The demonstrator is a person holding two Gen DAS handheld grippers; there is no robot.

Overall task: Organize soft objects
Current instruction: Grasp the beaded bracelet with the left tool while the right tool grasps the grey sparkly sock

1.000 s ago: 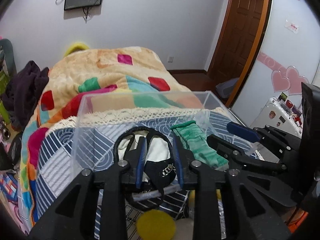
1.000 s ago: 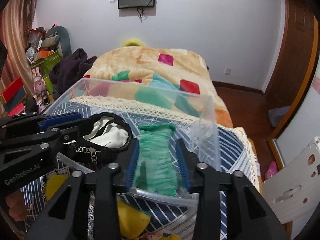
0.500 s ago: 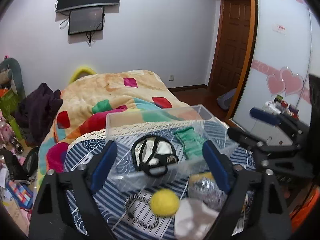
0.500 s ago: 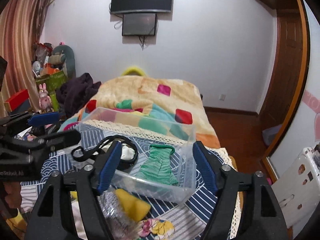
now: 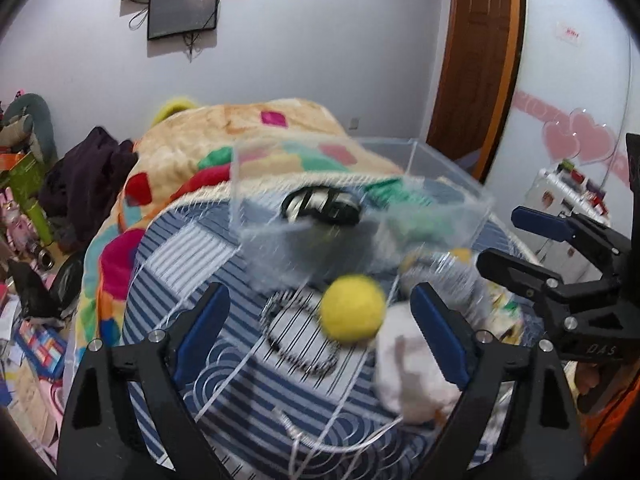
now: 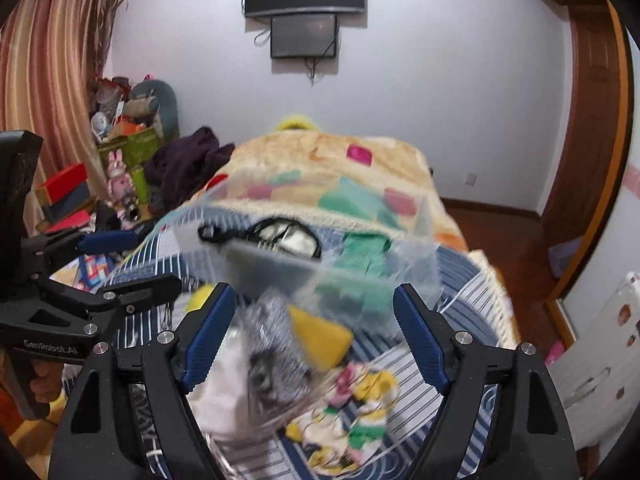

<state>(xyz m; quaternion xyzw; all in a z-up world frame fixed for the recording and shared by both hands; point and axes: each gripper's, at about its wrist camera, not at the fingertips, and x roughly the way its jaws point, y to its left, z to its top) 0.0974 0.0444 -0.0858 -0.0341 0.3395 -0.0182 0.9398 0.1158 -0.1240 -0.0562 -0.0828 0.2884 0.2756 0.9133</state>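
Both claws are spread wide and hold nothing: the left gripper [image 5: 320, 320] hangs above the yellow ball [image 5: 352, 308], the right gripper [image 6: 316, 336] above a grey-and-white knit bundle [image 6: 272, 344]. The step in hand looks like choosing the next loose piece, so each claw would do best to drop straight over one item, close on its bulk rather than a loose edge, and avoid dragging the striped cloth [image 5: 192, 248]. On the far side stands the clear bin [image 5: 448, 184], already holding a black-rimmed item [image 5: 320, 208] on the left and a green knit piece [image 6: 364, 256] on the right. A yellow sponge [image 6: 320, 336] and a floral cloth [image 6: 352, 416] lie loose nearby.
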